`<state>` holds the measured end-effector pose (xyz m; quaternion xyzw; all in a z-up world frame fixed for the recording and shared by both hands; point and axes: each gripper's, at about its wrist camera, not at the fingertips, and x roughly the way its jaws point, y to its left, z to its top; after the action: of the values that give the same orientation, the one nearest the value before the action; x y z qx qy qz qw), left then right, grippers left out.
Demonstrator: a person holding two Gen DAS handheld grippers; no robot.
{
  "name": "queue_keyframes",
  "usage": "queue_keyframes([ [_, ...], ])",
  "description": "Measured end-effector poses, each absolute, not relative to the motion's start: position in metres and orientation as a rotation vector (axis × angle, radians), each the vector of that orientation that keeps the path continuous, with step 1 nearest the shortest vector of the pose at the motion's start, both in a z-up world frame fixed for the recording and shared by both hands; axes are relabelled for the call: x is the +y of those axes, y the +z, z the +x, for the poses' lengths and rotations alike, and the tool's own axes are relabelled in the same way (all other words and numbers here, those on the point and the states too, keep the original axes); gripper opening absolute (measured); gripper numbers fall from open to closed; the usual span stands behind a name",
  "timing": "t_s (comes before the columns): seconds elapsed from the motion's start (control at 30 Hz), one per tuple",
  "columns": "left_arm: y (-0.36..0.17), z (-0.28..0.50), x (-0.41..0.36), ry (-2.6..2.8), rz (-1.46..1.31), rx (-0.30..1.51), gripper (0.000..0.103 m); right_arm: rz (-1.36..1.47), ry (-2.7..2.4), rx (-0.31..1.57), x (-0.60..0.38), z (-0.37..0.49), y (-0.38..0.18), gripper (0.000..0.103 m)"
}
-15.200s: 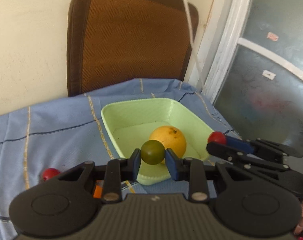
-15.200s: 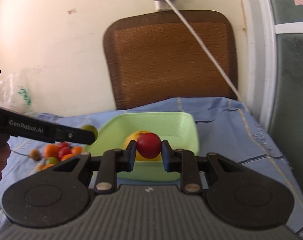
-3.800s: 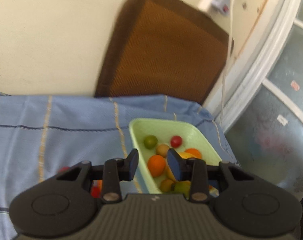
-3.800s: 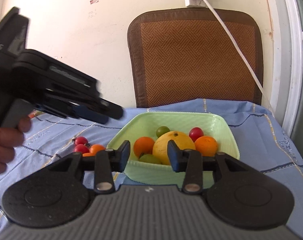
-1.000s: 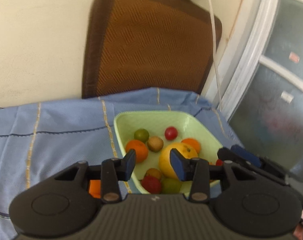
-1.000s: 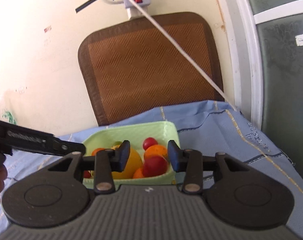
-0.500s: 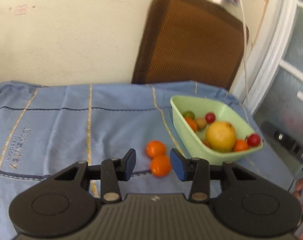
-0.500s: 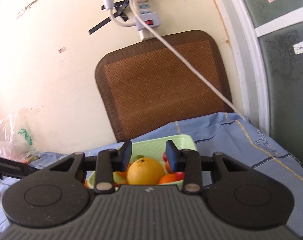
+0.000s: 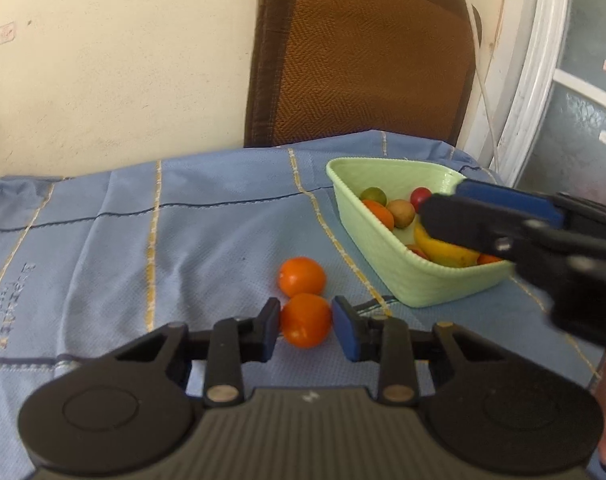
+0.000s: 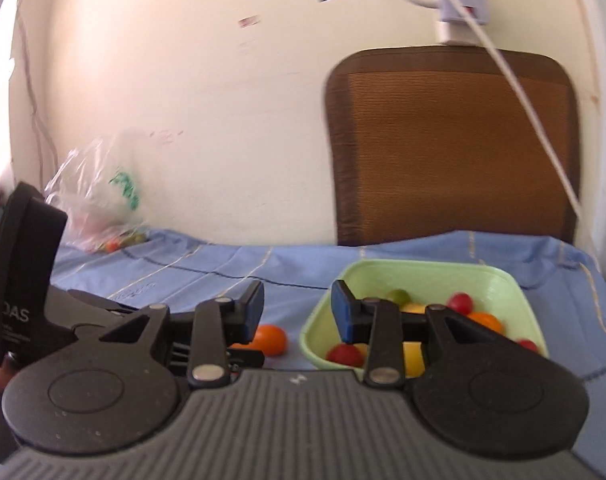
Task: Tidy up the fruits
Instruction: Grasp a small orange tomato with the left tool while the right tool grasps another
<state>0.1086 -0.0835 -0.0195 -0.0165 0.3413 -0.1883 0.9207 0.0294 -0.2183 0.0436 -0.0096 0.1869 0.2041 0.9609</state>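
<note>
Fruits are split between the cloth-covered counter [image 9: 183, 240] and a green basket [image 9: 407, 276]. Left hand-held gripper [image 9: 306, 326] has shut its pads on an orange fruit [image 9: 305, 320] resting on the cloth; a second orange fruit [image 9: 301, 276] lies just beyond its fingertips. To its right stands the basket with mixed fruits. Right hand-held gripper [image 10: 296, 312] hovers partly open, empty, beside the basket's near left corner.

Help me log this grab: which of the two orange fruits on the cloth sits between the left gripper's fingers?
The nearer orange fruit, clamped in the left gripper. The farther orange fruit lies free just beyond it, closer to the green basket.
</note>
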Motion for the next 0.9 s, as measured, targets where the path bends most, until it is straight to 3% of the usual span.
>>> queue_keyframes([
  [0.3, -0.024, 0.069, -0.029, -0.268, -0.08, 0.678, 0.029, -0.298, 0.444, 0.545, -0.153, 0.068, 0.018, 0.039],
  [0.67, -0.035, 0.062, -0.028, -0.283, -0.093, 0.641, 0.029, -0.623, 0.41, 0.677, -0.133, 0.095, -0.003, 0.038],
  [0.77, -0.035, 0.062, -0.026, -0.288, -0.102, 0.641, 0.029, -0.644, 0.401, 0.669, -0.134, 0.097, -0.002, 0.028],
  [0.9, -0.036, 0.061, -0.022, -0.296, -0.13, 0.639, 0.029, -0.489, 0.446, 0.643, -0.144, 0.08, 0.011, 0.029],
])
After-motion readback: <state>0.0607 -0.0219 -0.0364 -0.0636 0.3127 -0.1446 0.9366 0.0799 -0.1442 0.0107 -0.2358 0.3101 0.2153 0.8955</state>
